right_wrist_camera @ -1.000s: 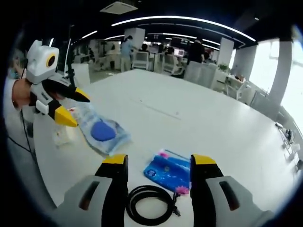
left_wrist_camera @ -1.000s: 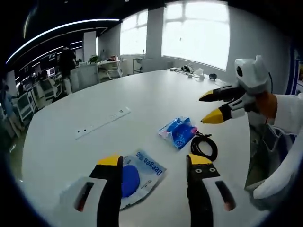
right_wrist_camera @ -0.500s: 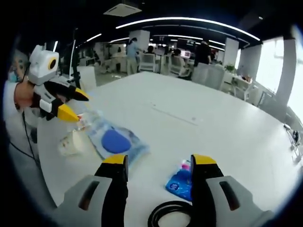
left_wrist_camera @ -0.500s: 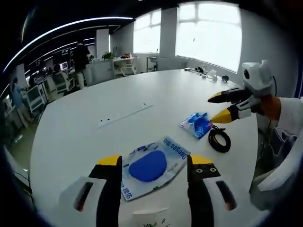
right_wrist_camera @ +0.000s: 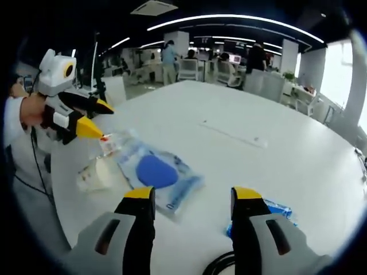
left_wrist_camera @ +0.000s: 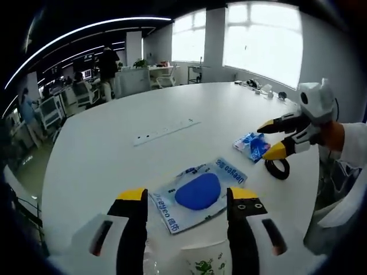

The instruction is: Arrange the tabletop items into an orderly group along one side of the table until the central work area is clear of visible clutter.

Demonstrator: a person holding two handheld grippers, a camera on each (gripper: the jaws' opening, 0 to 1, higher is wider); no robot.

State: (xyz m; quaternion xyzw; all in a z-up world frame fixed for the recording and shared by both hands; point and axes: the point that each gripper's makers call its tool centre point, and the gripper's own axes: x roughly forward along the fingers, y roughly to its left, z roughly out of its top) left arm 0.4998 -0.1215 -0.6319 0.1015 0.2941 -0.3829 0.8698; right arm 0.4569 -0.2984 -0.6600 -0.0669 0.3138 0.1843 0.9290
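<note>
Both my hands have drawn back: one paper cup (left_wrist_camera: 206, 264) now shows beside one blue-disc packet (left_wrist_camera: 198, 192), one blue pouch (left_wrist_camera: 252, 145), one cable coil (left_wrist_camera: 278, 168); left gripper (left_wrist_camera: 189, 200) and right gripper (right_wrist_camera: 192, 197) both gape, empty.

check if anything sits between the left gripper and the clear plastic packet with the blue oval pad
Nothing visible does. The clear plastic packet with the blue oval pad lies flat on the white table, just ahead of the open left gripper. A white paper cup sits nearer than the packet, low between the jaws, not in the path.
</note>
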